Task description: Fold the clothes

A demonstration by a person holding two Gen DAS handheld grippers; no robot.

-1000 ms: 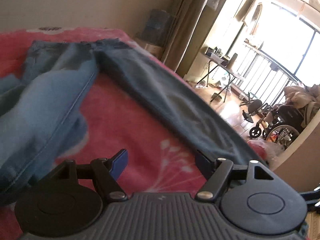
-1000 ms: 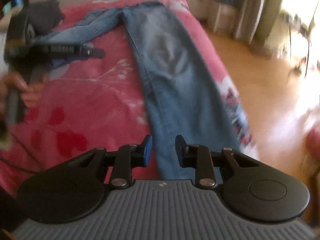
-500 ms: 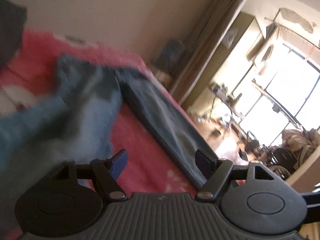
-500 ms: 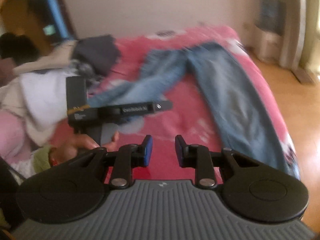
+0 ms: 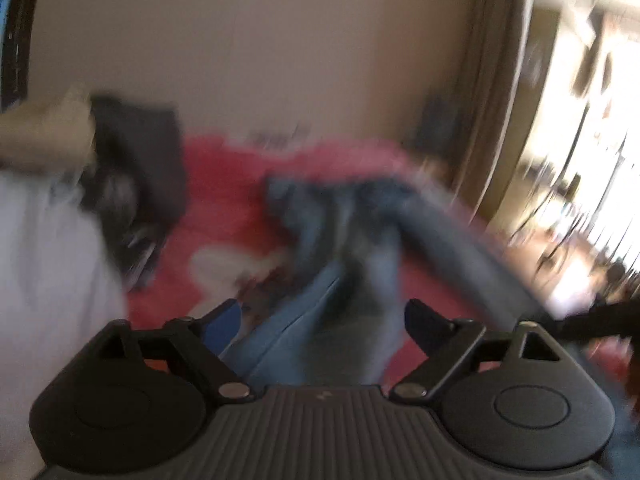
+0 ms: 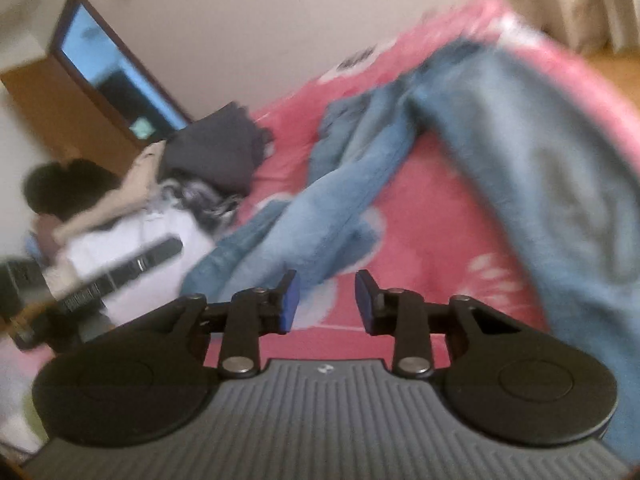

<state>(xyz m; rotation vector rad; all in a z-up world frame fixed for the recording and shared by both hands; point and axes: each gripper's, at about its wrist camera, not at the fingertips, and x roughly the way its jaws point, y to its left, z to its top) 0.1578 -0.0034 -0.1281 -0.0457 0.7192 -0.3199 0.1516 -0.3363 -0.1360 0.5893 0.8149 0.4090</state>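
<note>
Both views blurred. Blue jeans (image 6: 408, 152) lie on the bed's red floral blanket (image 6: 432, 248), one leg straight along the right side, the other rumpled and bent toward a clothes pile (image 6: 216, 160) at left. Left claw (image 5: 322, 322): jaws wide and opening, jeans leg in view between them, not pinched. Right claw (image 6: 325, 300): opening, nothing held, over the blanket.

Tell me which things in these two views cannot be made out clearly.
- Jeans waistband, left wrist view: motion blur.
- Far jeans leg's hem, right wrist view: hidden behind the right claw body.
- Dark clothes pile by the wall: too blurred to name single garments.
</note>
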